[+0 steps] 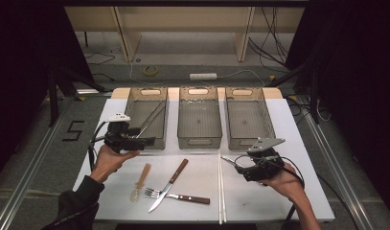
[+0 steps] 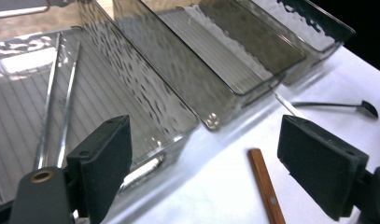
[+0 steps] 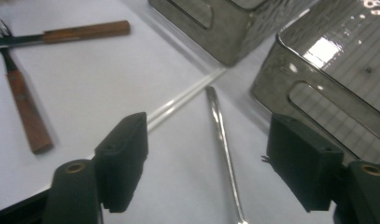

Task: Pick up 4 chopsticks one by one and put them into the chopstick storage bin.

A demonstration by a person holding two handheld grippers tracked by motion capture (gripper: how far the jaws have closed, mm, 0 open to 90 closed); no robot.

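Left gripper (image 1: 147, 142): held just in front of the left bin's near wall; jaws spread wide, nothing between the pads.
Left bin (image 1: 133, 103): leftmost of three clear grey bins in a row at the far side of the table (image 1: 259, 201); two metal chopsticks (image 2: 54, 98) lie inside it, slanting corner to corner.
Whisk (image 1: 140, 182): wooden-handled, on the table in front of the left bin.
Fork (image 1: 180, 196) and knife (image 1: 169, 185): crossed on the table, in front of the gap between left bin and middle bin (image 1: 199, 123).
Clear chopsticks (image 1: 220, 187): a pair lying in front of the middle bin's right corner.
Metal spoon (image 3: 222, 140): on the table just in front of the right bin (image 1: 267, 120), between the right gripper's jaws, untouched.
Right gripper (image 1: 233, 165): in front of the right bin; jaws spread wide astride the spoon handle.
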